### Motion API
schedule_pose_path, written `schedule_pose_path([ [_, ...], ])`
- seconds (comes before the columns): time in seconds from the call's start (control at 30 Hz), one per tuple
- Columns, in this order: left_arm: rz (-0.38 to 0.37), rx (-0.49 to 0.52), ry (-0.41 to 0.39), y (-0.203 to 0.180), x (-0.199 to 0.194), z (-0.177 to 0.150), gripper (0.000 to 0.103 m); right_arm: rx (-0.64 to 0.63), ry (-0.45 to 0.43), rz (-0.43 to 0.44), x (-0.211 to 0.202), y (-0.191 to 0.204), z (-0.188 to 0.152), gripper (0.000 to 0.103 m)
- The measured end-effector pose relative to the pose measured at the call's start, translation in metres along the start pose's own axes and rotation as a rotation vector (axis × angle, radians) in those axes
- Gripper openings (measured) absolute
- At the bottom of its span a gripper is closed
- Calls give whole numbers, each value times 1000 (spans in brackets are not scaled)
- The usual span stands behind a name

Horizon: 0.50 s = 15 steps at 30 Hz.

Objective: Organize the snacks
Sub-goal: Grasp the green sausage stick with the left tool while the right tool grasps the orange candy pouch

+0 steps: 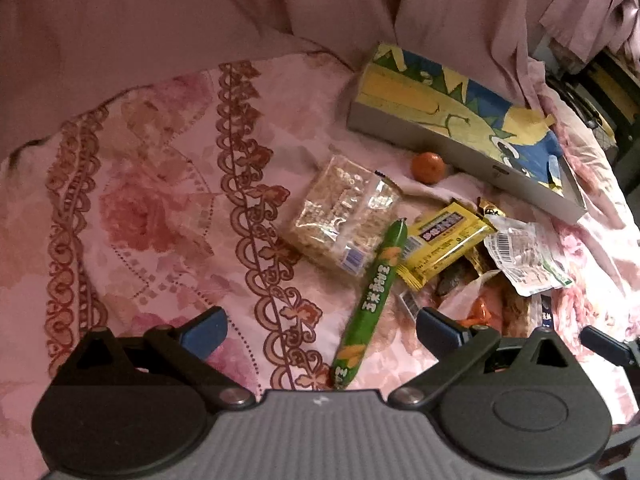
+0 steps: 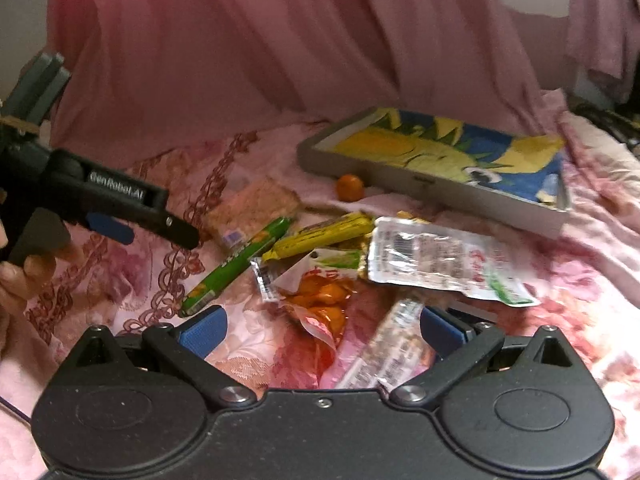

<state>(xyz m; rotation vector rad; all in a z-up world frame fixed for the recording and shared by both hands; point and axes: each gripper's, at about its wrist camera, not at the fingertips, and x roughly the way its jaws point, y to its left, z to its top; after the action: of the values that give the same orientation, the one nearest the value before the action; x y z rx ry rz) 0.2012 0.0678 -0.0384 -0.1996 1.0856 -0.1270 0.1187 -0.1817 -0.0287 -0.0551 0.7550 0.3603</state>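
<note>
Snacks lie scattered on a pink flowered bedspread (image 1: pixel 152 208). In the left wrist view, a green sausage stick (image 1: pixel 370 300) lies lengthwise between the open fingers of my left gripper (image 1: pixel 320 330), beside a clear noodle-cake pack (image 1: pixel 340 216) and a yellow bar (image 1: pixel 444 244). In the right wrist view my right gripper (image 2: pixel 322 330) is open above an orange snack bag (image 2: pixel 320 300) and a clear wrapped bar (image 2: pixel 390 344). The green stick (image 2: pixel 236 266), the yellow bar (image 2: pixel 324 234) and a white pouch (image 2: pixel 440 264) lie beyond. The left gripper (image 2: pixel 120 212) shows at the left.
A shallow grey box with a blue and yellow picture inside (image 1: pixel 460 120) lies at the back right, also in the right wrist view (image 2: pixel 440 160). A small orange fruit (image 1: pixel 428 166) sits in front of it. Pink curtain cloth (image 2: pixel 260 52) hangs behind.
</note>
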Motion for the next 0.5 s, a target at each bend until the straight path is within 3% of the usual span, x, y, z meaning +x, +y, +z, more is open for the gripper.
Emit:
schedule_pose_path([
  [0.2,-11,65,45,-7,17,-1,99,-111,14,12,28,14,-1,100],
  [0.33,-25,73,69,-9,22,-3,94,-189,31,24,40,25,-5,90],
  [0.5,-56,76,96,-9,29,-2,84,-172,56,24,52,23,-5,80],
])
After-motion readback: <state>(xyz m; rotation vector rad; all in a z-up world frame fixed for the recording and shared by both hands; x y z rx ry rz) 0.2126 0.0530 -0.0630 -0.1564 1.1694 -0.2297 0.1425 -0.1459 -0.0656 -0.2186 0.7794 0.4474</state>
